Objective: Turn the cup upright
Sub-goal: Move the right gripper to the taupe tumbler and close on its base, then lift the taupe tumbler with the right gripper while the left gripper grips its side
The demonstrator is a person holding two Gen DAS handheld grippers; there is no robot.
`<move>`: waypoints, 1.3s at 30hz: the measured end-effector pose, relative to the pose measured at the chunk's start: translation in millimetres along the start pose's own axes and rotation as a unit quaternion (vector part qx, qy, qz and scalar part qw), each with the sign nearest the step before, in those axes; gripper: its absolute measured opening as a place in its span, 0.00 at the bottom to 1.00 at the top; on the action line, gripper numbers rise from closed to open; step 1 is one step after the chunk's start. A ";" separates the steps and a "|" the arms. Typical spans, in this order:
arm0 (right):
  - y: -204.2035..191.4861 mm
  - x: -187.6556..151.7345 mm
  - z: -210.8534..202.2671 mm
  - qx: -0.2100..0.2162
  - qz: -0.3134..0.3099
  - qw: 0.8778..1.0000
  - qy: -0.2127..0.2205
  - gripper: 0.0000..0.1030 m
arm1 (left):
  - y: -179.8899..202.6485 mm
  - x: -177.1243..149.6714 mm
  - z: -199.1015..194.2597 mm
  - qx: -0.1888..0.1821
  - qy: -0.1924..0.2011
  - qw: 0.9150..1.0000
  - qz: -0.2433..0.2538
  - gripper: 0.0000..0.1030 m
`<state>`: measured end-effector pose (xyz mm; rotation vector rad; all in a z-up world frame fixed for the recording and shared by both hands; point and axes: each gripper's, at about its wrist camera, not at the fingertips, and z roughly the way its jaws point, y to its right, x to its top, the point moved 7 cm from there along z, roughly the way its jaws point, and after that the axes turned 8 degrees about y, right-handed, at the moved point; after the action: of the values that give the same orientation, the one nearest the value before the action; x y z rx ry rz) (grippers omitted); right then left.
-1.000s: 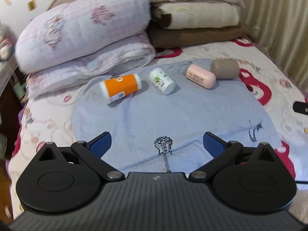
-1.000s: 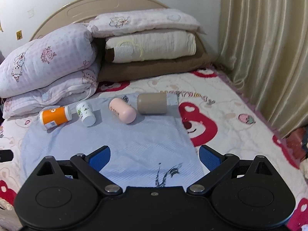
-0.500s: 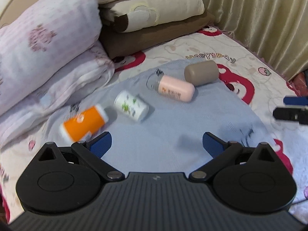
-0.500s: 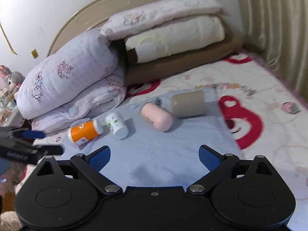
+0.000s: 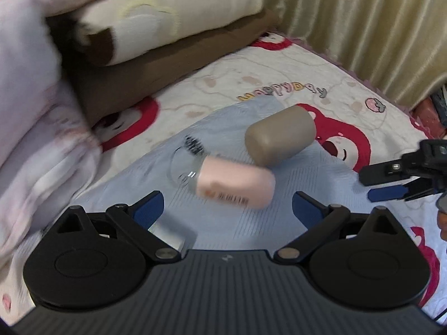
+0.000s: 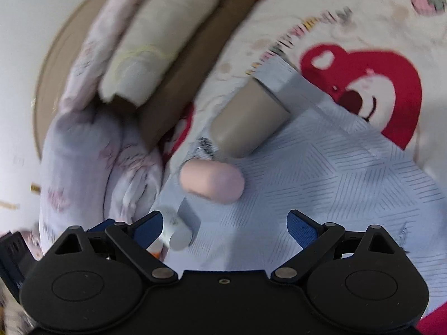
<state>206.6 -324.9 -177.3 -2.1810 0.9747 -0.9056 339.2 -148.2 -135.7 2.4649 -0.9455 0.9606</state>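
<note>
A pink cup [image 5: 236,184] lies on its side on a light blue cloth [image 5: 293,184], just beyond my open left gripper [image 5: 227,209]. A taupe cup [image 5: 280,139] lies on its side right behind it. In the right wrist view the pink cup [image 6: 213,180] and the taupe cup [image 6: 248,121] lie ahead of my open right gripper [image 6: 225,223]. A white cup [image 6: 177,227] lies by its left finger; part of this white cup [image 5: 170,230] also shows behind my left gripper's left finger. The right gripper [image 5: 388,181] shows at the right edge of the left wrist view.
Folded quilts and pillows [image 5: 156,28] are stacked at the head of the bed. A curtain [image 5: 363,22] hangs at the right. The bedsheet [image 5: 279,81] has a red bear print. An orange bottle [image 6: 155,248] is mostly hidden behind the right gripper's left finger.
Both grippers have moved forward and down toward the cups, which now look much larger. The right view has tilted. The orange bottle has left the left wrist view. Both stay open.
</note>
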 end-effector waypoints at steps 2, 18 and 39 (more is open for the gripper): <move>5.4 8.7 16.4 -0.006 0.032 0.999 -0.014 0.95 | 4.3 8.2 22.9 -0.026 -0.005 1.000 0.015 0.95; 26.8 60.4 91.8 -0.050 0.216 0.975 -0.021 0.95 | 37.7 36.2 115.0 -0.116 0.013 0.978 0.176 0.93; 42.5 70.3 136.1 -0.072 0.267 0.961 -0.030 0.96 | 41.4 39.0 162.2 -0.215 -0.066 0.967 0.118 0.75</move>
<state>329.2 -374.2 -265.8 -1.8878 1.5370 -0.5212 409.2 -279.0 -222.5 2.0987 -1.3564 0.5801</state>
